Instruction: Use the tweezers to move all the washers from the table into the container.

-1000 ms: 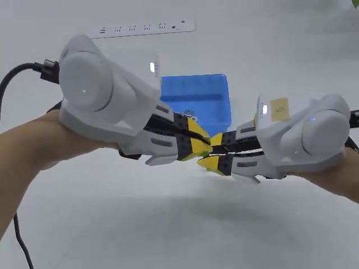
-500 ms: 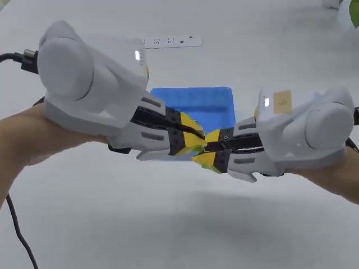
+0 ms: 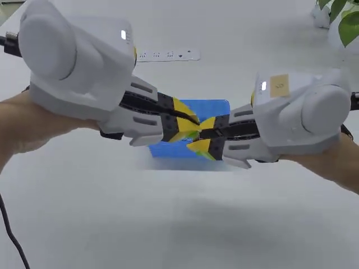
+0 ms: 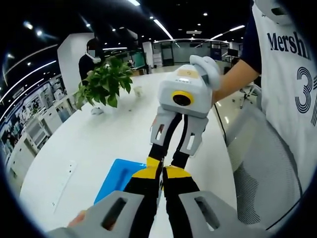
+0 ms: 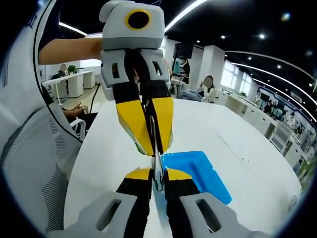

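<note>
My left gripper (image 3: 193,128) and right gripper (image 3: 197,141) meet tip to tip in the air above the blue container (image 3: 168,148), hiding most of it. Thin silver tweezers (image 5: 156,163) run between the two sets of yellow and black jaws. In the right gripper view my right gripper (image 5: 157,177) is shut on the tweezers' near end, and the left gripper's fingers (image 5: 133,119) close over the far part. In the left gripper view my left gripper (image 4: 162,173) is shut, with the container (image 4: 116,178) below it on the white table. What lies inside the container is hidden.
A white power strip (image 3: 165,55) lies on the table beyond the container. A potted plant (image 3: 342,19) stands at the far right corner. The white tabletop (image 3: 168,224) spreads wide around the container. Office desks and people sit in the background.
The grippers stay tip to tip. They have risen in the head view, which has also shifted, and they now cover the part of the container where washers showed a second ago.
</note>
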